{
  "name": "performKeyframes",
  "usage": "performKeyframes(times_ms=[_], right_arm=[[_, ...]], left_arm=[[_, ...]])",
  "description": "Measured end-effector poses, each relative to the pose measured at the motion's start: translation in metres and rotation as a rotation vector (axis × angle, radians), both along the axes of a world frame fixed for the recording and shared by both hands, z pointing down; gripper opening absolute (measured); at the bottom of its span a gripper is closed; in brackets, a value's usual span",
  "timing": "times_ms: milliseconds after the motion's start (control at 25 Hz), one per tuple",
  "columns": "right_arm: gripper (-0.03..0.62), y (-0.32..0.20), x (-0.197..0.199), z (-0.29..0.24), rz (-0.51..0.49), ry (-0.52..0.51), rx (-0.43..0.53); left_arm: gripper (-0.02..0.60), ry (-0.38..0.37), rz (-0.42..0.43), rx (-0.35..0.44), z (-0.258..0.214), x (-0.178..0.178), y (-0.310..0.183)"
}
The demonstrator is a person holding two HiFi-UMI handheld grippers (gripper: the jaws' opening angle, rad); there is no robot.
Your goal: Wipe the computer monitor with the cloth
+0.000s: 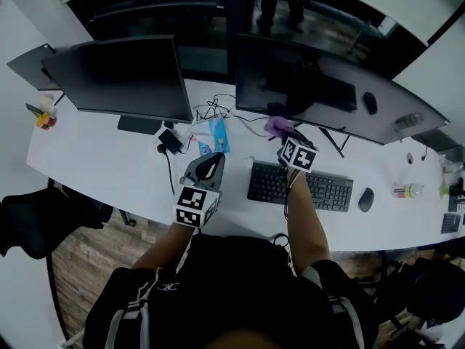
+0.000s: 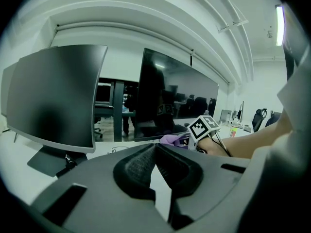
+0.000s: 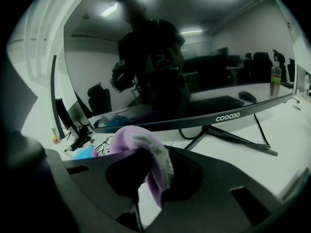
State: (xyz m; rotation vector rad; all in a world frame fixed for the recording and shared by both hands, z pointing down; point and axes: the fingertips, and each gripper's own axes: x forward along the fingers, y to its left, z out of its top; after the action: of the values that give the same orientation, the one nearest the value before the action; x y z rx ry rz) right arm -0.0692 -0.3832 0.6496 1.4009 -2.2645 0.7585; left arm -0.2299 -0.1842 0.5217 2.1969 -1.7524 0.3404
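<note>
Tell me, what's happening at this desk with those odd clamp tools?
A person at a white desk holds a two-jaw gripper in each hand. The right gripper is shut on a purple cloth, held close to the lower edge of the right monitor, beyond the keyboard. The left gripper is shut with nothing in it, over the desk near the left monitor.

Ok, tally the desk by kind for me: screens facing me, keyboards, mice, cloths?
Monitors: 2, left monitor and right monitor
Keyboard: 1
Mouse: 1
Purple cloth: 1, clamped in the right gripper
Total: 5
</note>
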Motion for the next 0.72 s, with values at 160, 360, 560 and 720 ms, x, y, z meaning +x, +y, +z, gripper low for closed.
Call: performKeyframes(times_ms=[160, 360, 560, 720], right_arm=[[0.080, -0.005, 0.014, 0.001, 0.003, -0.005, 0.001], [0.078, -0.011, 0.043, 0.003, 0.038, -0.018, -0.001], [0.077, -0.018, 0.077, 0.007, 0.075, -0.052, -0.012], [0.077, -0.022, 0.094, 0.008, 0.067, -0.041, 0.003]], left_arm=[[0.014, -0.009, 0.005, 0.001, -0.004, 0.019, -0.005], [0.014, -0.018, 0.005, -0.005, -0.007, 0.043, -0.008], [0.014, -0.033, 0.024, -0.029, -0.004, 0.068, -0.011], [0.014, -0.043, 0.038, -0.022, -0.007, 0.090, -0.016]])
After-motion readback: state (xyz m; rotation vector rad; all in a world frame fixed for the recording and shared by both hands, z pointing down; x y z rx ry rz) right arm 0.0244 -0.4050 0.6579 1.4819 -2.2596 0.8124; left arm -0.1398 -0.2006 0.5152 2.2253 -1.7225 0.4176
